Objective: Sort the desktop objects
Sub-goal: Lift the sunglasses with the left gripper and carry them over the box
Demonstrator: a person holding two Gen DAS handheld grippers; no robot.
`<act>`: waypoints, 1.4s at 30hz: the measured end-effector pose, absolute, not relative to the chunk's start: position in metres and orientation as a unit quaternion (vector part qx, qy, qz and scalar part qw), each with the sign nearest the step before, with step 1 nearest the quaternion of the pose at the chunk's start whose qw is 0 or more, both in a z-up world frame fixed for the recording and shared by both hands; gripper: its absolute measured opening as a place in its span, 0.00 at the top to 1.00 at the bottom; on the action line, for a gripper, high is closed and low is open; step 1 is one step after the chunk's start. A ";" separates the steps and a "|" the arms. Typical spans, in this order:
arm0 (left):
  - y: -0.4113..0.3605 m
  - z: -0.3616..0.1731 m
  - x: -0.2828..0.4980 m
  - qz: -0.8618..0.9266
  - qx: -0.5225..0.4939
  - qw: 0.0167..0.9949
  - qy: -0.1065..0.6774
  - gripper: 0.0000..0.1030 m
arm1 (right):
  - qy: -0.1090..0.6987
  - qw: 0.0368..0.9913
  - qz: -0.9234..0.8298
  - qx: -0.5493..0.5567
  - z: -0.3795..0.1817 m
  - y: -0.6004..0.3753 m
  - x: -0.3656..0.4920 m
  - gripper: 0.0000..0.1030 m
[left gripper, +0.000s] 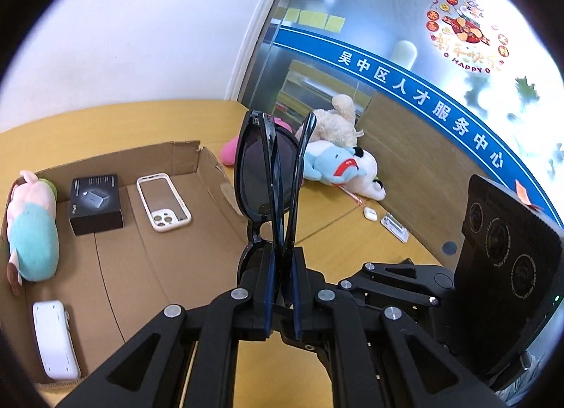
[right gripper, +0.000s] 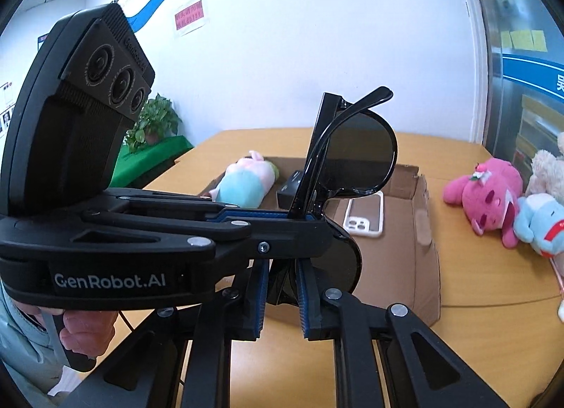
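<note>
Folded black sunglasses [left gripper: 261, 175] stand upright above the table, held from both sides. My left gripper [left gripper: 282, 260] is shut on the frame near the bridge, the upper lens rising above its fingers. In the right wrist view the sunglasses [right gripper: 359, 158] stick up over the cardboard box [right gripper: 423, 232]. There my right gripper [right gripper: 281, 290] is shut on the lower lens, blue pads against both faces. The left gripper [right gripper: 299, 218] reaches in level from the left and clamps the frame just above.
The open cardboard box [left gripper: 158, 267] holds a pink-and-teal plush [left gripper: 31, 228], a small black carton [left gripper: 95, 203], a phone case [left gripper: 164, 203] and a white case [left gripper: 54, 337]. Beyond it lie a pink plush [right gripper: 483, 196], a blue plush [left gripper: 328, 161], a white earbud case [left gripper: 370, 213] and a clear packet [left gripper: 396, 228].
</note>
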State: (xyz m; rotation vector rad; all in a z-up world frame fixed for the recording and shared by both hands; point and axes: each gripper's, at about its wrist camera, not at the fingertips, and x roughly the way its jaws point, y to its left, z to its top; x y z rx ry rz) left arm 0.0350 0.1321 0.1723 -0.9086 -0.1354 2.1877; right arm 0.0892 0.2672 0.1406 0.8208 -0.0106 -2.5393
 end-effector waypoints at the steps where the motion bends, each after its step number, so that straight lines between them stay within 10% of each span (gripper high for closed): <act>1: 0.131 0.172 0.032 0.855 -0.355 0.374 -0.056 0.93 | -0.005 0.235 -0.924 0.300 0.141 0.267 0.085 0.87; 42: 0.028 0.011 -0.129 0.767 -0.580 0.213 -0.175 0.93 | -0.093 0.293 -0.740 0.598 -0.021 0.169 -0.136 0.86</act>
